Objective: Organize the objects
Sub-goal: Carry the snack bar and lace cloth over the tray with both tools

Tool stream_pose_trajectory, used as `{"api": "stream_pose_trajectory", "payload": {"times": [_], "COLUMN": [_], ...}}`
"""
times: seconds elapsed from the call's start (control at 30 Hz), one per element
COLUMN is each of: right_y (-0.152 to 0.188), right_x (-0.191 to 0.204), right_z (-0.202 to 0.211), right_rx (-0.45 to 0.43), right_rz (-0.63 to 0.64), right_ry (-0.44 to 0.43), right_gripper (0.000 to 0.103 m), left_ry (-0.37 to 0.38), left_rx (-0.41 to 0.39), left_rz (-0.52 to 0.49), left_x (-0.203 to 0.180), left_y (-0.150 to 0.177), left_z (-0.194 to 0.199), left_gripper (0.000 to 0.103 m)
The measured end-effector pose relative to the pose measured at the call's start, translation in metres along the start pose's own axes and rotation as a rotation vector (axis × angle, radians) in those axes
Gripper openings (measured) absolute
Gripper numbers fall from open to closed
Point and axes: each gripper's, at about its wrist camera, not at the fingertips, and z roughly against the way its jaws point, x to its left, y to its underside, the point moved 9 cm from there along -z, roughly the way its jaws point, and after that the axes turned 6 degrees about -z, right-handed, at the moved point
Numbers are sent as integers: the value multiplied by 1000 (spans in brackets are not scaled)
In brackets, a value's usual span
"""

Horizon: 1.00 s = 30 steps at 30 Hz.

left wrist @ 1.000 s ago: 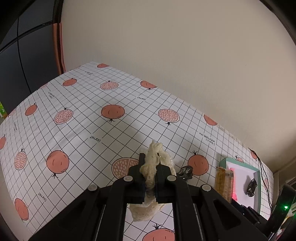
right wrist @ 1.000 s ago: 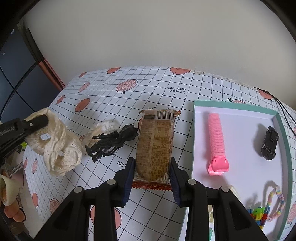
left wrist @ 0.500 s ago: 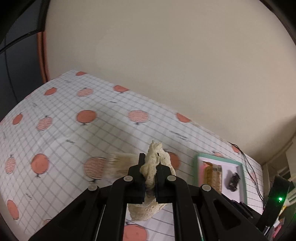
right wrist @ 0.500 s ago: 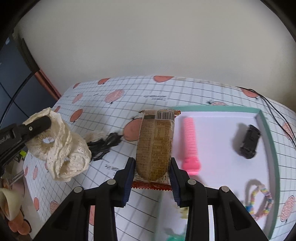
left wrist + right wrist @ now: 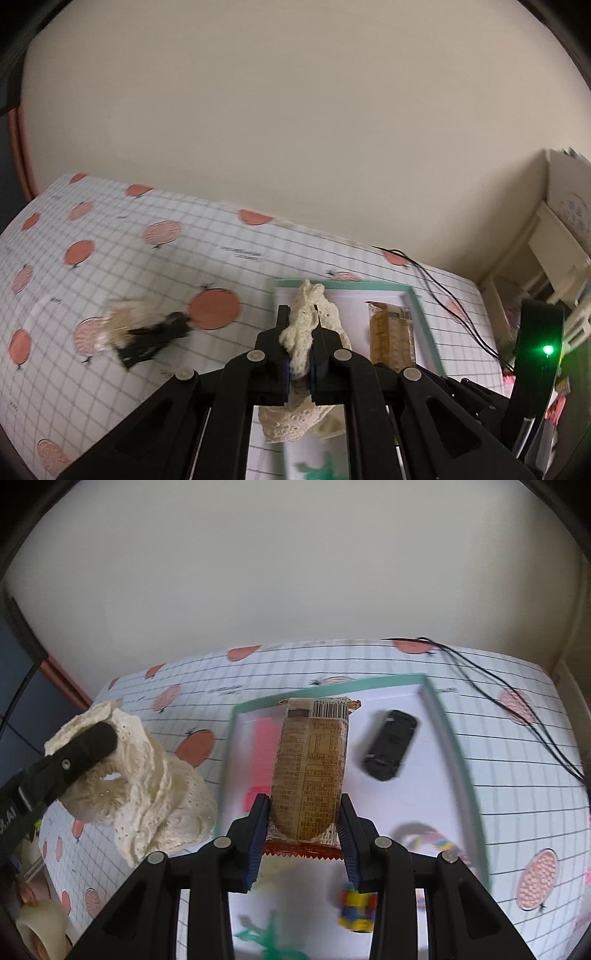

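Tablecloth (image 5: pixel 110 273) with a grid and red fruit prints covers the surface we work over, and at its far left, in the left wrist view, a black toy figure (image 5: pixel 155 338) lies on a second scrap of cream lace (image 5: pixel 120 323), well apart from the tray.

Next to the right, we hold a cream lace cloth (image 5: pixel 306 328) in our left gripper (image 5: pixel 300 328); its jaws are pressed together on the bunched fabric, which hangs below them. In the right wrist view the same cloth (image 5: pixel 147 786) hangs in the air just left of the tray's left wall.

Further right sits the white tray with a teal rim (image 5: pixel 454 746). Our right gripper (image 5: pixel 303 823) pinches a brown snack packet (image 5: pixel 312 764) by its near end, one jaw on each long side, and holds it above the tray's left half, its barcode end toward the far rim. From the left wrist view the packet (image 5: pixel 391 339) shows over the tray (image 5: pixel 421 325) too.

Under the packet's left side a pink piece (image 5: pixel 263 753) lies on the tray floor, blurred. Right of the packet a black toy car (image 5: pixel 389 744) rests inside the tray. Near us, a green item (image 5: pixel 266 936), a colourful block (image 5: pixel 356 912) and a bead string (image 5: pixel 432 840) lie in the tray, all too blurred to tell more.

A black cable (image 5: pixel 517 716) crosses the cloth at the far right.
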Motion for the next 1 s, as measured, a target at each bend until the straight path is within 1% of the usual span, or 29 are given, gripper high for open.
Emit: {"api": "stream_pose_trajectory", "payload": {"times": [0.13, 0.2, 0.33, 0.4, 0.53, 0.7, 0.87, 1.0], "right_y": [-3, -3, -2, -1, 2, 8, 17, 22], "right_x": [-24, -35, -50, -55, -58, -59, -62, -63], "right_z": [5, 8, 14, 13, 8, -7, -22, -29], "right_rx": [-5, -9, -12, -13, -1, 33, 63, 78], "right_rz": [-39, -50, -73, -77, -78, -70, -68, -60], "right_ry": [18, 32, 47, 58, 67, 82, 99, 107], "right_gripper": [38, 38, 38, 38, 38, 38, 38, 38], "left_ry": [76, 116, 179, 196, 196, 170, 119, 105], "left_rx": [-6, -22, -46, -50, -36, 13, 81, 118], "left_rz": [-16, -21, -34, -37, -22, -4, 5, 3], "left_x": [-28, -41, -61, -67, -68, -60, -50, -47], "left_y": [3, 3, 4, 8, 15, 28, 46, 57], "left_z": [-7, -10, -11, -16, -28, -47, -67, -75], "left_gripper": [7, 7, 7, 7, 7, 7, 8, 8]}}
